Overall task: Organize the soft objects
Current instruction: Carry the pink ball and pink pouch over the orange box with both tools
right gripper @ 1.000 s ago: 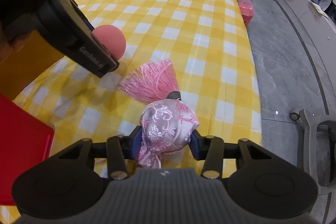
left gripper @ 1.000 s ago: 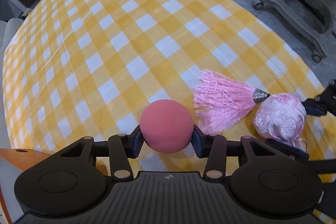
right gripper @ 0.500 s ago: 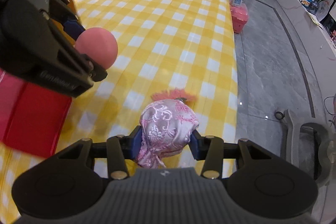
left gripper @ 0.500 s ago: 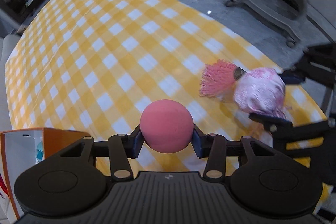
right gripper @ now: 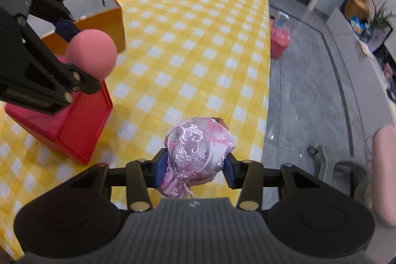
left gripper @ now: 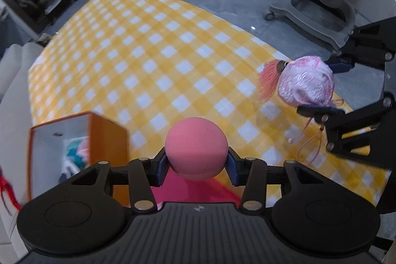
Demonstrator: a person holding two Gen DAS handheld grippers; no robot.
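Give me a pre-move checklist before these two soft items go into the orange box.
1. Left gripper clamped on pink ball: ok.
2. Right gripper clamped on brocade pouch: ok.
3. Orange box open on top: ok.
4. Room left inside the box: cannot tell; some items already lie in it, the rest is hidden.
5. Pouch cords and tassel hanging free, clear of the checked tablecloth: ok.
6. Red box beside the orange one, not blocking its opening: ok.
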